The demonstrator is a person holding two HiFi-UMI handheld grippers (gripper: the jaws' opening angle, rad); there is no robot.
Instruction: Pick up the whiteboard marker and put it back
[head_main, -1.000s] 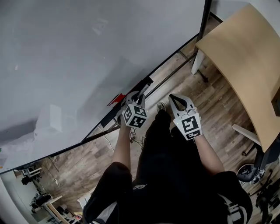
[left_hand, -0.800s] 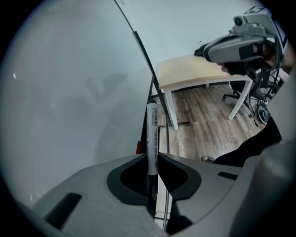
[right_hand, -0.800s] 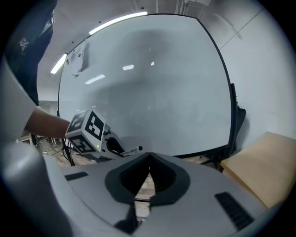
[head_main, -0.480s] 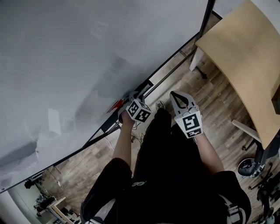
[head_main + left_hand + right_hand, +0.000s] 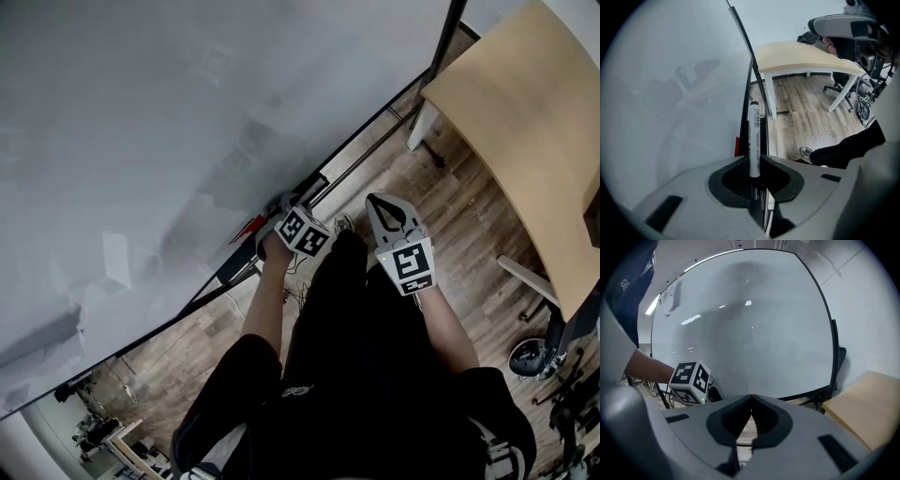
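A white whiteboard marker (image 5: 753, 133) stands out from my left gripper (image 5: 753, 160), whose jaws are shut on its lower end. Its far end points along the black tray (image 5: 762, 140) at the whiteboard's (image 5: 670, 93) bottom edge. In the head view the left gripper (image 5: 284, 206) is tipped steeply down right at that tray (image 5: 312, 183), and its marker cube hides the marker. My right gripper (image 5: 377, 202) hovers beside it to the right, over the floor, shut with nothing in it. The right gripper view shows the jaw tips (image 5: 751, 397) meeting and the left gripper's cube (image 5: 690, 382) in front of the board.
A small red thing (image 5: 248, 225) sits on the tray left of the left gripper. A light wooden table (image 5: 525, 122) on white legs stands at the right, with office chairs (image 5: 853, 28) behind it. The person's dark trousers and a shoe (image 5: 345, 228) are over the wood floor.
The left gripper has sunk toward the tray and tipped more steeply, so the marker no longer shows in the head view. The right gripper has shifted slightly.
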